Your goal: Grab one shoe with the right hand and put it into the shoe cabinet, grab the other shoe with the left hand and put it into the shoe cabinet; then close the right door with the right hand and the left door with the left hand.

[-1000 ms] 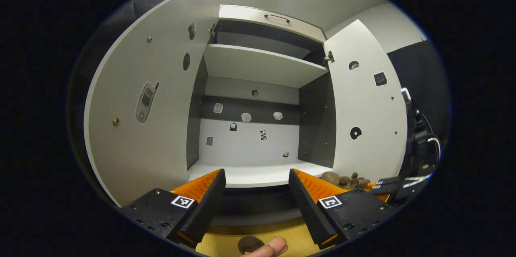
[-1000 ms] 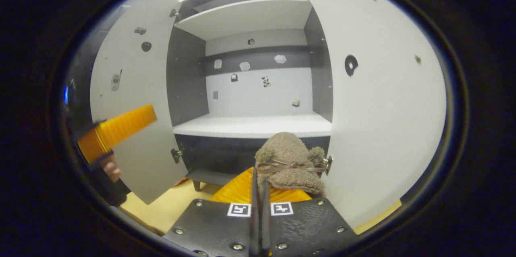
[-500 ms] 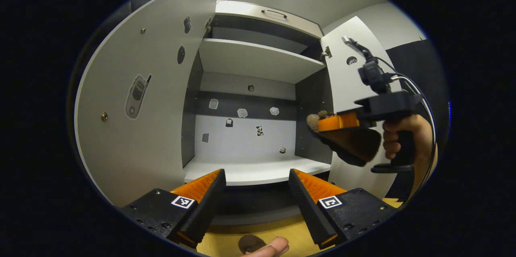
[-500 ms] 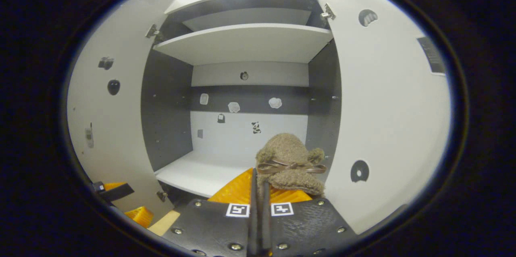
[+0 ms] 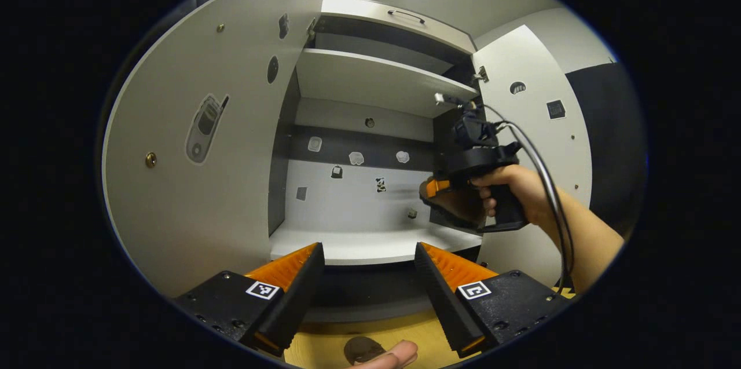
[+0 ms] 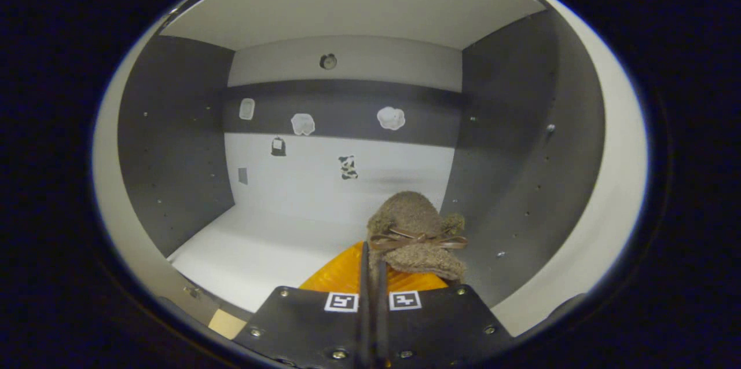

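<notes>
Right gripper (image 6: 373,276): fingers pressed together on the fuzzy brown shoe (image 6: 415,236), held inside the cabinet (image 6: 173,143) above the white shelf (image 6: 272,247), near the right wall
Left gripper (image 5: 367,276): jaws wide apart, holding nothing, in front of the cabinet below shelf level
Doors: left door (image 5: 197,183) and right door (image 5: 538,125) both stood open
Other shoe (image 5: 362,350): on the floor below the left gripper, partly hidden

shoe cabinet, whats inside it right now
The right hand-held gripper reaches in above the lower shelf, holding a fuzzy shoe. The shelf beneath the shoe is hidden; the upper shelf looks bare.
</notes>
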A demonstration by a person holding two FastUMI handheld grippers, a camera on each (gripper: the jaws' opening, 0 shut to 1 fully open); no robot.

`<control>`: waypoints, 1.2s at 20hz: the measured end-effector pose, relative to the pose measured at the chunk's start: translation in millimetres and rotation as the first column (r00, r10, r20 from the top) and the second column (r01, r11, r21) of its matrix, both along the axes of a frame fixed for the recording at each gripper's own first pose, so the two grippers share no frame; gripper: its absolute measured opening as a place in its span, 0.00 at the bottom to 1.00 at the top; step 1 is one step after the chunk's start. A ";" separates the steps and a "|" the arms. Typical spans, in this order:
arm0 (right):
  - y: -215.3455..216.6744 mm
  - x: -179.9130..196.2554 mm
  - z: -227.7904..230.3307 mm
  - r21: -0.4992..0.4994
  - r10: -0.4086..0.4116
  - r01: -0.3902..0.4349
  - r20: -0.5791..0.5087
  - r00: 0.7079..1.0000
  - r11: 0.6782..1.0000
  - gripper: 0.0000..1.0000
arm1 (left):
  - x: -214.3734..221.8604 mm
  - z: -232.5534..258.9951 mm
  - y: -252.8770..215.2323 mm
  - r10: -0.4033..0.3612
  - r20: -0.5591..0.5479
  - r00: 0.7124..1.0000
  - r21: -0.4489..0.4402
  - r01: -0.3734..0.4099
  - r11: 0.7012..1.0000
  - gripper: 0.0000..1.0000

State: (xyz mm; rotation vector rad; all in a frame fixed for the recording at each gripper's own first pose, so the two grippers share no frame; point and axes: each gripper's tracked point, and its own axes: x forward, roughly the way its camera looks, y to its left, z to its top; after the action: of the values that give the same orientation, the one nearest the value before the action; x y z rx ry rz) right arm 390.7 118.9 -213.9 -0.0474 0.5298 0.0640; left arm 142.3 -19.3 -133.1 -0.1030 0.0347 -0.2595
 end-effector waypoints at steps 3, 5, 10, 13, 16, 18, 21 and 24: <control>-1.3 20.8 -29.5 -0.038 -0.009 0.007 -0.043 0.999 0.999 0.05 | 1.6 -3.9 -0.7 -0.004 -0.011 1.000 0.008 0.004 1.000 0.96; -0.5 31.1 -39.0 -0.050 -0.010 0.008 -0.058 0.998 0.999 0.05 | 4.5 -6.0 1.9 0.006 -0.018 1.000 0.008 -0.006 1.000 0.96; 7.6 46.8 -60.6 -0.132 0.038 -0.048 -0.076 0.996 0.990 0.09 | 11.2 -12.9 8.9 0.033 -0.045 0.998 -0.003 -0.033 0.999 0.96; 6.3 45.2 -70.2 -0.149 0.025 -0.040 -0.102 0.994 0.988 0.19 | 13.0 -17.0 5.5 0.029 -0.057 0.998 0.000 -0.029 1.000 0.96; 25.1 30.0 -62.9 -0.047 0.098 -0.104 -0.115 0.988 0.993 0.40 | 13.9 -21.2 6.2 0.033 -0.070 0.997 0.012 -0.033 0.999 0.96; 22.6 17.9 -52.6 -0.044 0.115 -0.120 -0.102 0.988 0.992 0.67 | 15.6 -20.2 9.9 0.057 -0.067 0.996 0.013 -0.056 0.998 0.96; 11.7 -1.9 -21.7 -0.079 0.111 -0.111 -0.012 0.994 0.991 0.96 | 18.2 -22.7 12.9 0.068 -0.069 0.995 0.031 -0.066 0.997 0.96; -5.1 -34.7 23.3 -0.087 0.070 -0.059 0.126 0.990 0.994 0.99 | 21.5 -21.8 27.2 0.126 -0.061 0.990 0.044 -0.124 0.991 0.96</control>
State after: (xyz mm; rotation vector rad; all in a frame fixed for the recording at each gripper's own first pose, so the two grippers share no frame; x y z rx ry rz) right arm 356.0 113.8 -190.5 -0.1486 0.4016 0.1017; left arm 163.8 7.9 -154.9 -0.0728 0.0964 -0.1301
